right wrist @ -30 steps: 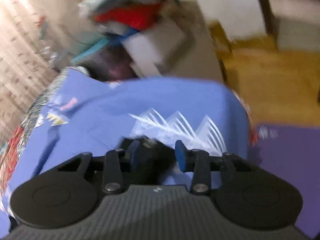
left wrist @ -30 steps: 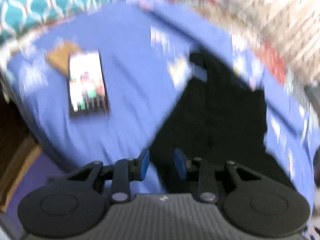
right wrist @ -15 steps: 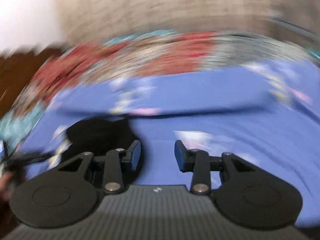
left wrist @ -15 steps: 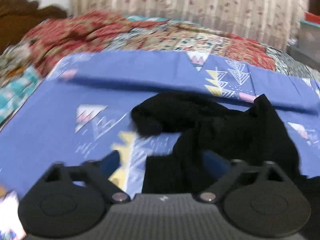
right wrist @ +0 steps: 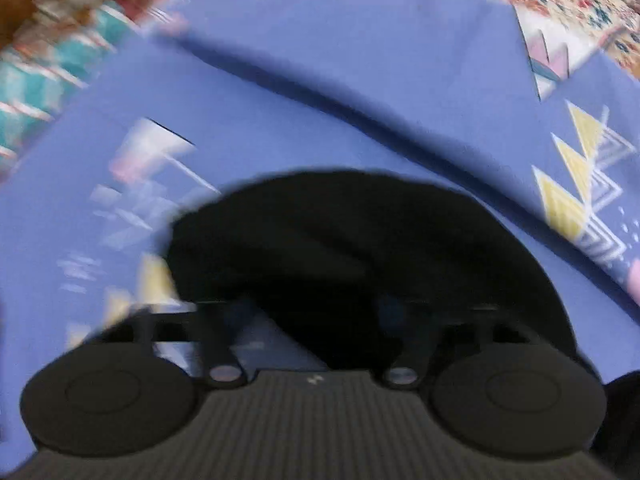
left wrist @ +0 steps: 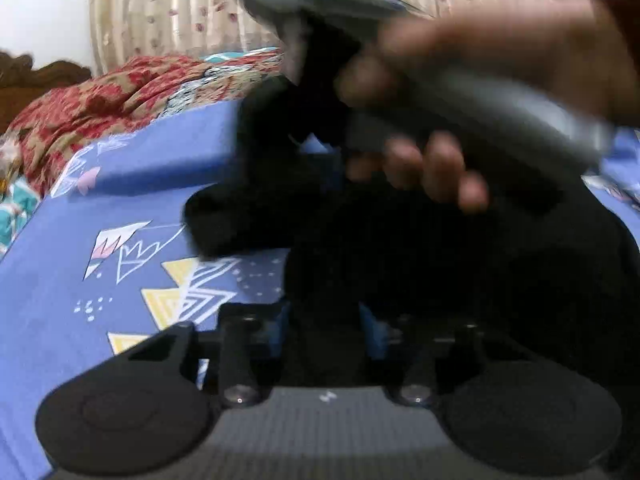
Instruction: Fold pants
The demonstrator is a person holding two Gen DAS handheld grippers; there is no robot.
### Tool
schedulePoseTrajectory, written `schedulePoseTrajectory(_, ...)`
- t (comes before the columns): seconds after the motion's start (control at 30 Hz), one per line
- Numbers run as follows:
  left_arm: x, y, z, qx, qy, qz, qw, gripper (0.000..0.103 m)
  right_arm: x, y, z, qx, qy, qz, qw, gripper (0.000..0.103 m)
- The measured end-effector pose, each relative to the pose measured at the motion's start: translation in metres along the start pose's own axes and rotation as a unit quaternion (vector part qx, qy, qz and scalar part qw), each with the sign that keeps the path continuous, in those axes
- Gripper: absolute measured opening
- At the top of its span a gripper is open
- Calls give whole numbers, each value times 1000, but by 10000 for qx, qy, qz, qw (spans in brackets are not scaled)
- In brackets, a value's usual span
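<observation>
The crumpled black fabric pants (left wrist: 440, 264) are spread on the blue patterned bedsheet (left wrist: 100, 216). Cloth is clamped narrowly by the left gripper (left wrist: 326, 330); black cloth lies between the right gripper (right wrist: 316, 320) fingers, grip unclear.

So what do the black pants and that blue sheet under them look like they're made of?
Black pants: soft matte fabric, probably knit, since it slumps in rounded folds without shine. Blue sheet: thin woven cloth, likely cotton, flat and matte with printed triangles; blur leaves the weave unclear.
</observation>
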State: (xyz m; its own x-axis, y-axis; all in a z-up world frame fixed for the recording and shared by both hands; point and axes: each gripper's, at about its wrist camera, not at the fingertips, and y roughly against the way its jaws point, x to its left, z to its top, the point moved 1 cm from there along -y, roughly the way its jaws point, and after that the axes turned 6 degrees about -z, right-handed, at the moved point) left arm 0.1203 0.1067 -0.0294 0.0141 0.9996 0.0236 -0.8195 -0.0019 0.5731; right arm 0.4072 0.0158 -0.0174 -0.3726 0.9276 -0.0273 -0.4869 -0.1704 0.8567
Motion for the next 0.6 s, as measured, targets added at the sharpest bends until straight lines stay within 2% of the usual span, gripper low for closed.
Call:
schedulePoseTrajectory(0.07,7,5,-1,-34,199,-144,9997,29,-27,19,1,-365,-543,108,9978,24)
schedulePoseTrajectory(0.13,9,11,-3,-61,272,-249,9993,35,-66,61,0,-915,-1104,12,9897,23)
schedulePoseTrajectory(0.17,9,15,-4,-69,282,-308,9991,41,-94,91,-3,-1273,-1412,-12,9818,23)
schedulePoseTrajectory(0.2,10,18,-4,-67,295,-369,9989,52,-123,121,-12,-1568,-1725,12,9724,23)
schedulePoseTrajectory(0.23,10,20,-4,-55,310,-446,9985,57,-152,150,-24,-1824,-2021,26,9622,23)
schedulePoseTrajectory(0.3,14,30,0,-68,428,-519,9977,82,-211,210,-58,-2379,-2659,-140,9341,23)
schedulePoseTrajectory(0.37,19,44,7,-246,729,-618,9951,92,-263,259,-98,-2697,-3249,-417,9055,23)
schedulePoseTrajectory(0.43,24,61,20,-547,946,-688,9916,94,-303,291,-147,-2761,-3821,-779,8785,23)
schedulePoseTrajectory(0.47,22,66,28,-678,891,-652,9916,96,-320,302,-172,-2694,-4086,-1031,8660,23)
schedulePoseTrajectory(0.53,9,64,45,-783,448,-464,9948,101,-347,313,-220,-2493,-4570,-1460,8412,24)
schedulePoseTrajectory(0.6,-13,50,56,-633,-202,-507,9965,101,-368,311,-267,-2201,-5149,-1586,8132,24)
